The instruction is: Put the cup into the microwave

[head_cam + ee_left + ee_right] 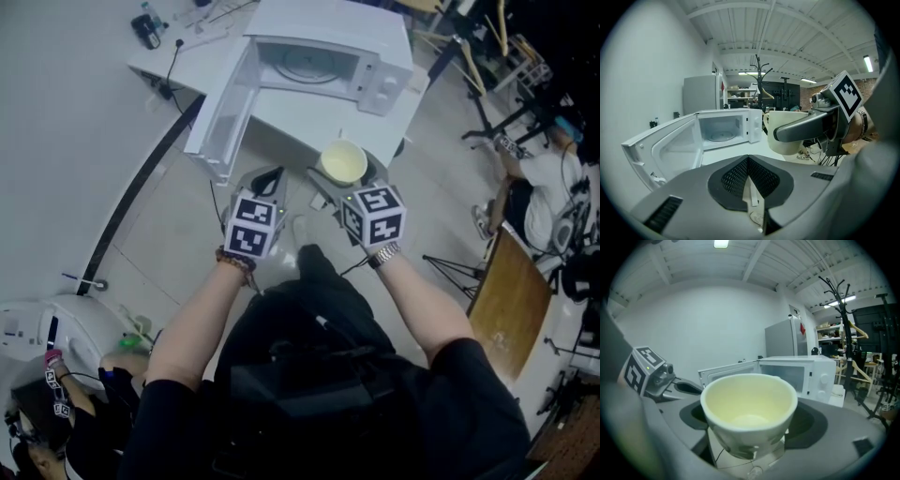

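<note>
Two grippers are held side by side in front of a white bench (292, 114), seen from above in the head view. The right gripper (345, 174) has its jaws wide apart and pressed on both sides of the cup (749, 413). The cup is cream, upright and empty, with its handle on the far side. It hangs in the air at the near edge of the bench, on the near side of the microwave (328, 23) and outside it. The left gripper (269, 178) is just to the left of the cup. Its jaws are fully together and nothing is between them.

The microwave is white and stands on the bench. Its door (221, 120) is swung fully open to the left, and a glass plate (305, 62) lies in the chamber. Some small dark items and cables lie at the far left end of the bench.

The floor (159, 234) is pale, with a dark strip running across it on the left. The left wall (647, 70) is plain white, and the ceiling (787, 37) is white with beams and strip lights. Far behind the microwave stand a grey fridge (699, 93) and a black coat stand (839, 301). A wooden board (511, 291) leans at the right.
</note>
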The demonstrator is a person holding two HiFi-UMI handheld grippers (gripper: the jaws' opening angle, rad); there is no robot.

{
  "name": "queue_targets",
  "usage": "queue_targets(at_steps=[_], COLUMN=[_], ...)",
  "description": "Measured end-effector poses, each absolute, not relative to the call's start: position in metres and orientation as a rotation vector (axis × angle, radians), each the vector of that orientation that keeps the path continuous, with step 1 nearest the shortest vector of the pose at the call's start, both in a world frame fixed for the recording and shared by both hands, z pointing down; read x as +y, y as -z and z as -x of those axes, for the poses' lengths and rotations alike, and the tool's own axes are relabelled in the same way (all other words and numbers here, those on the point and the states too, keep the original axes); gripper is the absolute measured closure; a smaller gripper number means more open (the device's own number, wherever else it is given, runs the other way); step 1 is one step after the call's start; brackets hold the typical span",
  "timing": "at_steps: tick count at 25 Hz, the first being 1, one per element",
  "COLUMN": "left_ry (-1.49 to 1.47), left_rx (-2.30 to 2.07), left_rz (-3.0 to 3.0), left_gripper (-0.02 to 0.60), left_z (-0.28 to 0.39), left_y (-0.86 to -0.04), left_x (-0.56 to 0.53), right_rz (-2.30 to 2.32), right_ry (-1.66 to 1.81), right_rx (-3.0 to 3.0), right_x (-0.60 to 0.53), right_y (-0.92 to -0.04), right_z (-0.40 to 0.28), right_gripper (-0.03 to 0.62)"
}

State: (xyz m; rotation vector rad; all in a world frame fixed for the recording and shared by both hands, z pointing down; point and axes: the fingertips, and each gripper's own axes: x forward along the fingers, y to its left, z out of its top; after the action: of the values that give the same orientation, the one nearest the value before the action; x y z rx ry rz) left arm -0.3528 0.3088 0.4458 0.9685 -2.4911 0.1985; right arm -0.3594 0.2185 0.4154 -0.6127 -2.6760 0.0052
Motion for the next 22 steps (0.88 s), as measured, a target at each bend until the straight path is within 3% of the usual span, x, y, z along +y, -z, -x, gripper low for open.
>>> queue_targets(at_steps=[22], left_ry=[-0.213], left_rx=[-2.43], left_rz=[-0.895], left_gripper=[0.581], left_z=[0.483], left_y=[-0.472], left_x=[0.297], right_rz=[0.732], right_ry=[-0.009], right_rx=[-2.583], right_x=[0.224], right_y=[-0.457], right_z=[0.517], right_gripper=[0.121])
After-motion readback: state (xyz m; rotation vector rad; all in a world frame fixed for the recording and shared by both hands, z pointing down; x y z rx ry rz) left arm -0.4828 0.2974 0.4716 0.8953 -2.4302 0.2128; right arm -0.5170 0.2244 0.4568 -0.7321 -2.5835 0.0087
